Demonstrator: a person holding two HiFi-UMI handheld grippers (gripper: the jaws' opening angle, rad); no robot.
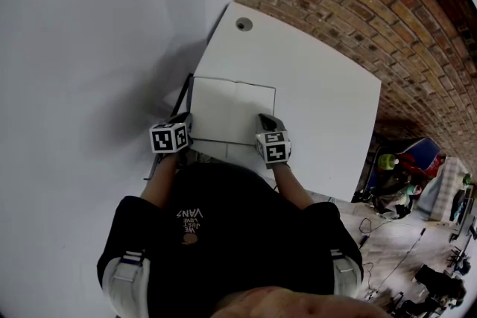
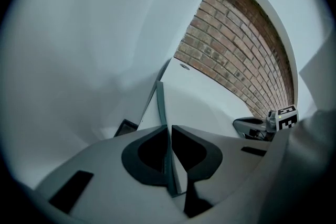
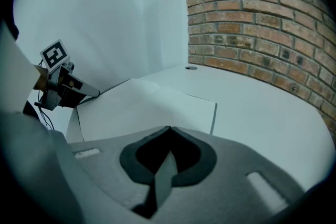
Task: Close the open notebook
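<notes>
The open notebook (image 1: 231, 112) lies with blank white pages up on the white table (image 1: 328, 108), close to me. My left gripper (image 1: 185, 123) is at its left near corner. In the left gripper view the left gripper (image 2: 169, 129) is shut on the notebook's thin left edge (image 2: 160, 99), which stands raised and runs away from the jaws. My right gripper (image 1: 266, 123) is at the notebook's right near corner. Seen from its own view, the right gripper (image 3: 168, 128) has its tips together, with the pages (image 3: 147, 107) lying flat just beyond them.
A white wall (image 1: 89, 48) runs along the table's left side and a brick wall (image 1: 358, 4) along its far side. A round cable hole (image 1: 244, 24) sits in the far corner. Bags and cables (image 1: 406, 167) lie on the floor to the right.
</notes>
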